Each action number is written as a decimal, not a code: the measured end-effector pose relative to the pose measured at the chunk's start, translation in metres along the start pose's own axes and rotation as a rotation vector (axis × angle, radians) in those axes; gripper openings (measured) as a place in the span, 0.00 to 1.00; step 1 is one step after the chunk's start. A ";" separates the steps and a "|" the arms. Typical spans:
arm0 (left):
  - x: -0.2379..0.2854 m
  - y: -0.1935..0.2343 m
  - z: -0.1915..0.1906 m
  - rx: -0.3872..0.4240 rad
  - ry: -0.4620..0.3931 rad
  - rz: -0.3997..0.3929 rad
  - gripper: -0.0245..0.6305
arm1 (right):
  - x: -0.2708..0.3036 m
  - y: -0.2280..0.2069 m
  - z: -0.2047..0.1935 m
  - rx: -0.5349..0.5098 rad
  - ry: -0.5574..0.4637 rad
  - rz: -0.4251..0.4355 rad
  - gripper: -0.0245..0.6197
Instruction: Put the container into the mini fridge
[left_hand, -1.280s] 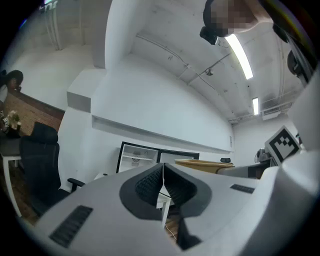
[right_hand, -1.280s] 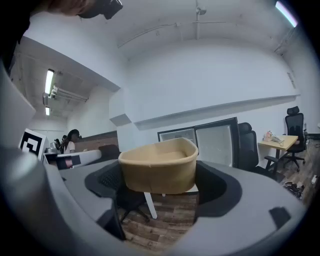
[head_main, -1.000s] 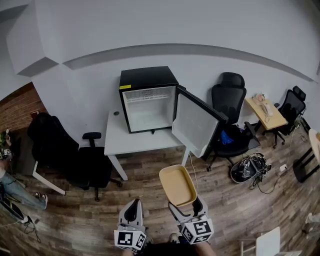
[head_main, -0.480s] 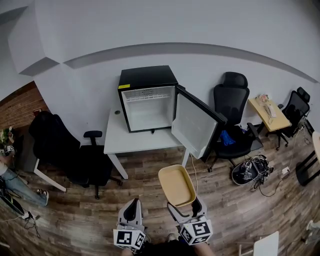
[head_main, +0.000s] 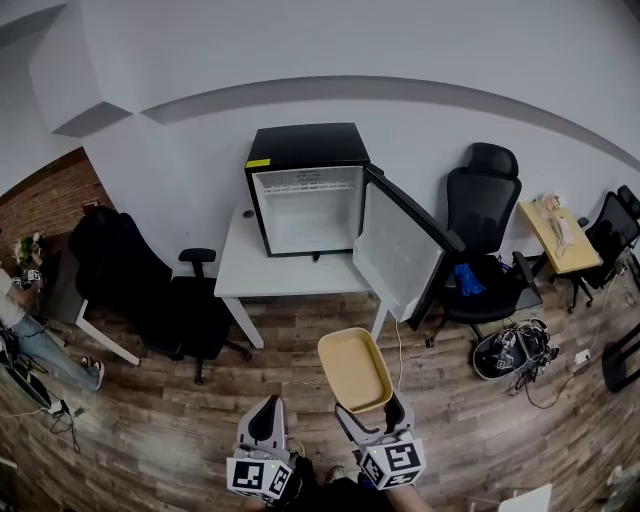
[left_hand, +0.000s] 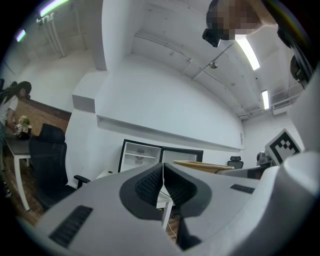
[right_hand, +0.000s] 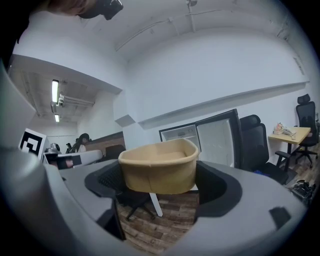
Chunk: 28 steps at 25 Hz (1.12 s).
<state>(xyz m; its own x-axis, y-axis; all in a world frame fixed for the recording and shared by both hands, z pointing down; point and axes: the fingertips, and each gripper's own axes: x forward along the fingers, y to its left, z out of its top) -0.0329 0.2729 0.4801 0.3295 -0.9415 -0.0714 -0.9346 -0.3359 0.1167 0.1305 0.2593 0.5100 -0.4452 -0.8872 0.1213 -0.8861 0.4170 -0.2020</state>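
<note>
One black chair (head_main: 120, 265) stands at left, beside one white table (head_main: 285, 278) bearing one fridge (head_main: 305, 148), its door (head_main: 395, 250) swung open to the right. Two grippers sit at the bottom centre, both pointing up the frame toward the fridge. The left gripper (head_main: 265, 408) has its jaws pressed together on nothing. The right gripper (head_main: 370, 408) clamps the near end of one tan container (head_main: 354, 368), held level below the table, well apart from the fridge.

A white table (head_main: 290, 275) stands at twelve o'clock against a white wall (head_main: 420, 60). A black office chair (head_main: 190, 320) sits at eleven, another chair (head_main: 490, 215) at one, on wood-plank floor (head_main: 150, 440).
</note>
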 end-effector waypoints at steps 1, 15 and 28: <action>0.005 0.000 0.001 -0.001 0.001 0.005 0.06 | 0.004 -0.002 0.001 0.000 0.002 0.004 0.76; 0.130 0.068 -0.006 -0.010 -0.017 -0.035 0.06 | 0.134 -0.033 0.017 -0.021 -0.005 -0.019 0.76; 0.270 0.179 0.024 -0.022 -0.037 -0.139 0.06 | 0.304 -0.046 0.054 -0.020 -0.022 -0.119 0.76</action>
<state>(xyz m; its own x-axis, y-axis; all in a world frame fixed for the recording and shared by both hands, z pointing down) -0.1140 -0.0410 0.4576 0.4495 -0.8844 -0.1252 -0.8773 -0.4635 0.1247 0.0424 -0.0402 0.5039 -0.3342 -0.9346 0.1220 -0.9350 0.3125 -0.1676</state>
